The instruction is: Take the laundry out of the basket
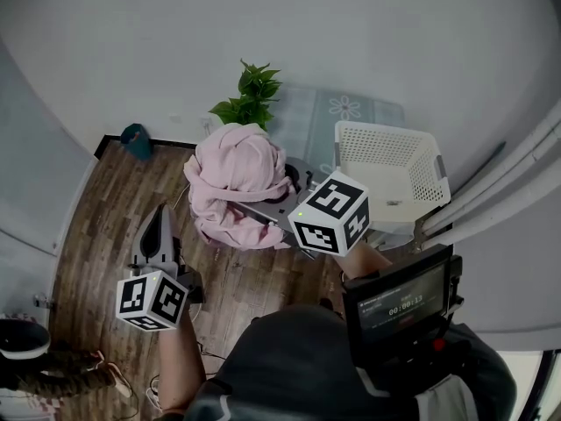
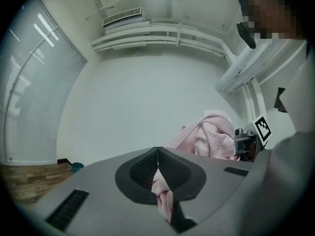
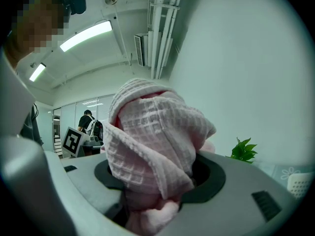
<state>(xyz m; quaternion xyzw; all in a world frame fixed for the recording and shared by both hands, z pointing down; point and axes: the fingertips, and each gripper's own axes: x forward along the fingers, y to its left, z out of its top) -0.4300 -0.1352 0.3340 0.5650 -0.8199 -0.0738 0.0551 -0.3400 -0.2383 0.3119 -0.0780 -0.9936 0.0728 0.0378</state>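
Note:
A bundle of pink waffle-weave laundry [image 1: 235,178] hangs in the air above the wooden floor, left of the white mesh basket [image 1: 386,167], which looks empty. My right gripper [image 1: 254,207] reaches into the bundle from the right. In the right gripper view its jaws stand apart, pressed on a thick wad of the pink laundry [image 3: 152,141]. My left gripper [image 1: 163,222] is lower left of the bundle, jaws shut on a thin fold of pink cloth [image 2: 162,193]. From the left gripper view the main bundle [image 2: 209,139] lies ahead to the right.
A green potted plant [image 1: 251,99] stands behind the bundle near the pale wall. A teal object [image 1: 136,139] lies at the floor's far left corner. A recorder with a screen [image 1: 403,301] hangs at my chest. A person [image 3: 89,123] stands far off.

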